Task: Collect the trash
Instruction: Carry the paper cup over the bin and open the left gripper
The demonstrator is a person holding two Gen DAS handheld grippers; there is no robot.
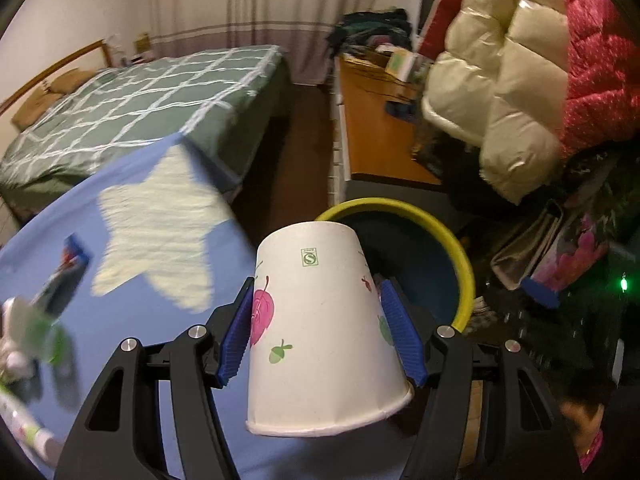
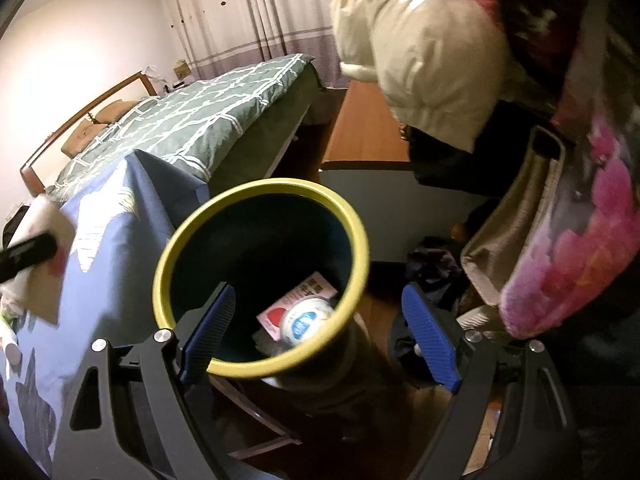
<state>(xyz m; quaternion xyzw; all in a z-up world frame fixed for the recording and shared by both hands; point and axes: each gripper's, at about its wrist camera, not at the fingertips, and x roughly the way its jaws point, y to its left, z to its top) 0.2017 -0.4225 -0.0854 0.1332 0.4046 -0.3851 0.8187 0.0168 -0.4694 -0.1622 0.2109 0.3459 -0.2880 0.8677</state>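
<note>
A bedroom, blue-clothed bench (image 1: 132, 320) beside the bin (image 2: 262, 276). Left tongs (image 1: 320, 332) pinch an upturned paper cup (image 1: 320, 328) for dropping in; right tongs (image 2: 320, 336) hang spread, empty, over the bin.

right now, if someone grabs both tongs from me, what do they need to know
Left tongs: shut on the paper cup, held upside down, in front of the bin and just short of its rim.
Right tongs: open and empty, over the near rim of the bin.
Done: a round white lidded container and a pink-and-white packet already lie at the bottom of the bin.
Left: carry the cup over the opening and let go. More litter seems to lie on the blue star cloth at the left edge, a card-like item and blurred green-and-white bits; check those next.
</note>
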